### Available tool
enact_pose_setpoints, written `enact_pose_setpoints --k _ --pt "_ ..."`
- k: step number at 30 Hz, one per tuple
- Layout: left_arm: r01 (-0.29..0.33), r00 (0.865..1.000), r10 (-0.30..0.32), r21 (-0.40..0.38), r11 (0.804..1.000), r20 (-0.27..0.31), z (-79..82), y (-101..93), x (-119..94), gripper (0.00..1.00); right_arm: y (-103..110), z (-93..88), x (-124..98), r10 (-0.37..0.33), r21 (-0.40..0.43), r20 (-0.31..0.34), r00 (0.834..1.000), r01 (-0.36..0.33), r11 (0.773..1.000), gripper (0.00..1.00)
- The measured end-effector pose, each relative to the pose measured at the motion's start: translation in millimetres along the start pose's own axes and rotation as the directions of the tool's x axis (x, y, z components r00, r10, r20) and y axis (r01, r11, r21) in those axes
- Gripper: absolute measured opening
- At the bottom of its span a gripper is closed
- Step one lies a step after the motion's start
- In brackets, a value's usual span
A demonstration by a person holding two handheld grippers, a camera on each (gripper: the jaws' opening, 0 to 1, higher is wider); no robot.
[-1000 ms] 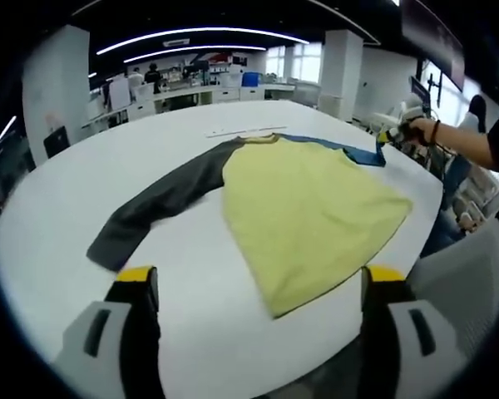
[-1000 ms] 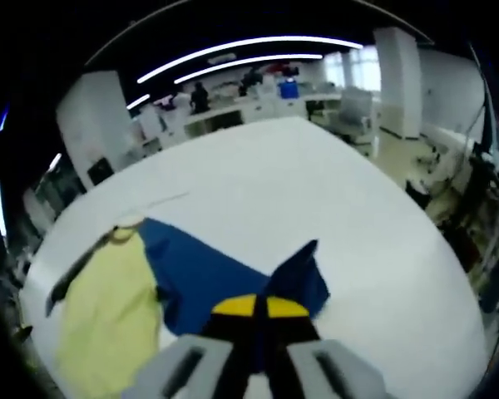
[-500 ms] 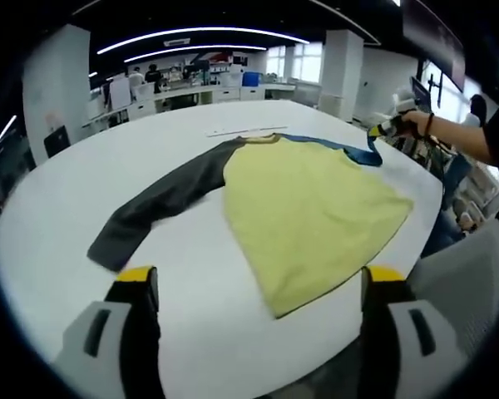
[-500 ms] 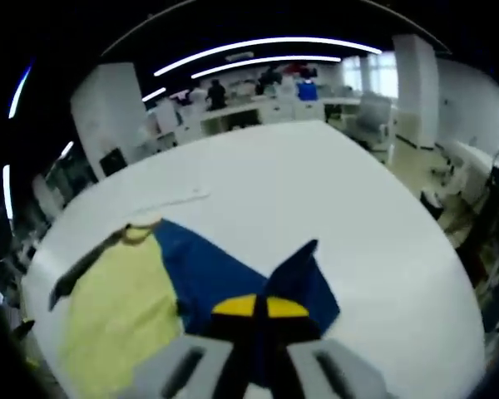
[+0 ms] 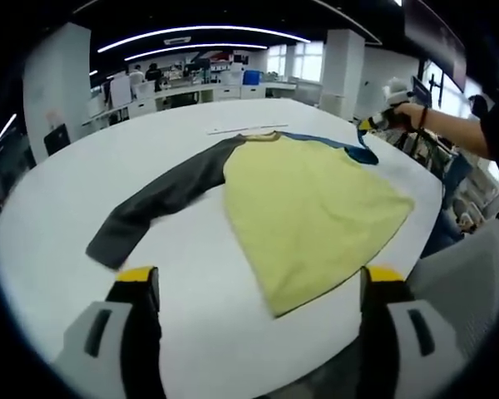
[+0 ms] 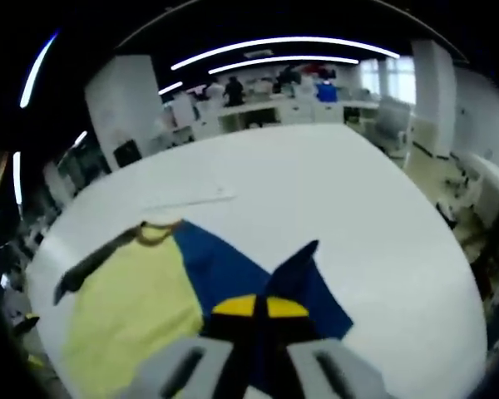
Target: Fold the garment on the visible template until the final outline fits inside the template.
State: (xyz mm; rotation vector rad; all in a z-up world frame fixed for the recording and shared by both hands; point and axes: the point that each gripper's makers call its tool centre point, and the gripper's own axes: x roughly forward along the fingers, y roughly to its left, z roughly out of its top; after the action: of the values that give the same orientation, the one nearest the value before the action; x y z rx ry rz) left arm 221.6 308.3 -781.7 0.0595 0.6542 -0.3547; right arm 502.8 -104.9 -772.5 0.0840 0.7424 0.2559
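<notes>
A long-sleeved raglan shirt [image 5: 308, 208] is spread flat on a large white table [image 5: 83, 174], its yellow body toward the near right edge and its brownish collar [image 5: 262, 138] pointing away toward the far side. The dark grey sleeve [image 5: 158, 204] is laid out straight to the left, its cuff resting on bare tabletop well apart from the left gripper [image 5: 262, 287]. That gripper is seen low in the left gripper view with both yellow-tipped jaws spread wide and nothing between them, hovering above the near table edge, clear of the cloth. The blue sleeve [image 5: 333, 143] runs along the far shoulder line to the right, where its end is lifted off the table by the right gripper [image 5: 368, 125], held in a person's hand [image 5: 407, 112] with a band at the wrist. In the right gripper view the right gripper [image 6: 255, 307] is clenched on the blue sleeve [image 6: 295, 270], the yellow tips pressed together and a peak of blue fabric standing up just beyond them; the rest of the sleeve is draped back toward the collar [image 6: 156, 233] and the yellow body [image 6: 133, 307]. A thin pale strip [image 5: 245, 130] is noted on the table just beyond the collar; what it is cannot be told. Desks, pillars and standing figures are seen in the background under curved ceiling lights [image 5: 191, 33]
</notes>
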Motion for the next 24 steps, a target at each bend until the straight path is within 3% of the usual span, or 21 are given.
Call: enact_pose_setpoints --k 24 --pt "0.001 1.0 -0.001 -0.017 1.0 -0.01 -6.5 1.0 1 0.96 64 27.2 23 0.096 -0.107 -0.01 0.995 -0.096 0.99 0.0"
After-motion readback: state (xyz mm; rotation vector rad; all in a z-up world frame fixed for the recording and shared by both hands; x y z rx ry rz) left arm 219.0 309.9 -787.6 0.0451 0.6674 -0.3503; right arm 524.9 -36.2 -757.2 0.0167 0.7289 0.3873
